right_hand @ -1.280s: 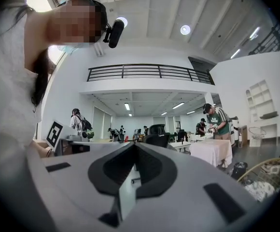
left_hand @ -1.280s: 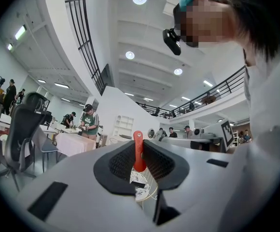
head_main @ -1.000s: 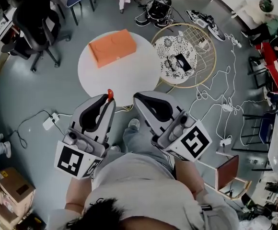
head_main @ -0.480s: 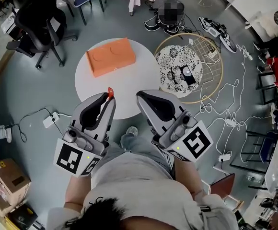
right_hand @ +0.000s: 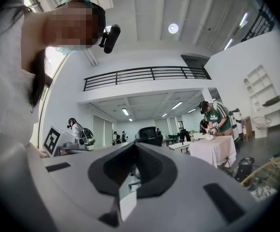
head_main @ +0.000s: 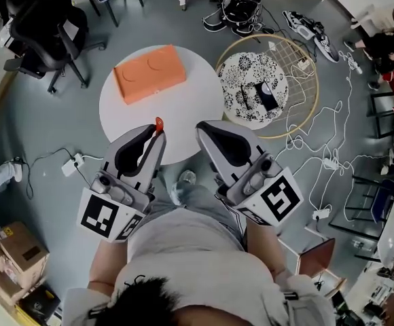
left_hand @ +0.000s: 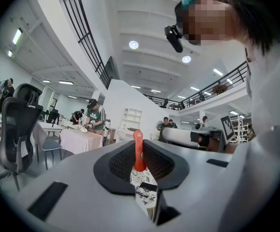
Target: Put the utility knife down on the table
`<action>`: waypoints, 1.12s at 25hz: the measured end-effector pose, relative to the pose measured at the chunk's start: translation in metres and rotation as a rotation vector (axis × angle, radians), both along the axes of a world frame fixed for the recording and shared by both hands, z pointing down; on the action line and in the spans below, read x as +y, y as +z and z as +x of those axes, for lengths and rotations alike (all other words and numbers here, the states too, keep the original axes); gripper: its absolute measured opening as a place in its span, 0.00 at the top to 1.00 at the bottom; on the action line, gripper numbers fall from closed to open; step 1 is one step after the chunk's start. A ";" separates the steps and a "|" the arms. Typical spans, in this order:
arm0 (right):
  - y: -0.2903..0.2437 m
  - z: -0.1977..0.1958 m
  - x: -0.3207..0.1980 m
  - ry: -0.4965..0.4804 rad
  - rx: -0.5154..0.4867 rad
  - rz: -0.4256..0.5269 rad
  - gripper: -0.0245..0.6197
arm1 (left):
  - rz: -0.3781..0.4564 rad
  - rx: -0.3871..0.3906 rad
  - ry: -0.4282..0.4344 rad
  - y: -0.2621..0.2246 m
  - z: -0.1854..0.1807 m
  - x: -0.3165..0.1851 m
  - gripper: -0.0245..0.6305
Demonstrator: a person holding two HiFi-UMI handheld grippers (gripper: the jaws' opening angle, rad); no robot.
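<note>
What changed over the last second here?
Barely anything: both tongs edged slightly farther over the white table. The left tongs stay shut on the red utility knife, the right tongs stay shut and empty; the orange box is unmoved.

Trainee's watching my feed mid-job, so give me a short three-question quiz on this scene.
1. True or false: the right gripper holds the utility knife.
2. What lies on the round white table? A) orange box B) black shoe C) laptop
3. Fill in: the knife is clamped in the ___ gripper's jaws.
Key: 1 false, its jaws are shut on nothing; 2 A; 3 left gripper.
</note>
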State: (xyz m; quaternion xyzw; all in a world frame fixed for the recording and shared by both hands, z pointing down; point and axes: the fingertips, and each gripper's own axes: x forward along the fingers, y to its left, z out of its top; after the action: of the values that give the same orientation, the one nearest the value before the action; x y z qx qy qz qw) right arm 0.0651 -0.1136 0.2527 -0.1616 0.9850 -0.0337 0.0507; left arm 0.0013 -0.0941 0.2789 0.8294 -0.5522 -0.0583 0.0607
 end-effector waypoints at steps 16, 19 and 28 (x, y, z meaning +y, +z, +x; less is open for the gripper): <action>0.003 -0.021 -0.029 0.192 0.033 -0.038 0.95 | -0.184 -0.149 0.181 0.080 -0.027 -0.053 0.88; 0.008 -0.028 -0.032 0.238 0.054 -0.055 0.95 | -0.247 -0.203 0.231 0.114 -0.033 -0.060 0.88; 0.025 -0.050 -0.037 0.380 0.113 -0.108 0.95 | -0.471 -0.372 0.396 0.231 -0.052 -0.067 0.88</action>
State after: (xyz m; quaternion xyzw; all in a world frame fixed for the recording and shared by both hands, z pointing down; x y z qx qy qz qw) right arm 0.0148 -0.1503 0.2780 -0.3488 0.9347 -0.0671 -0.0079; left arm -0.0511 -0.1613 0.5100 0.8800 -0.3805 0.2356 0.1588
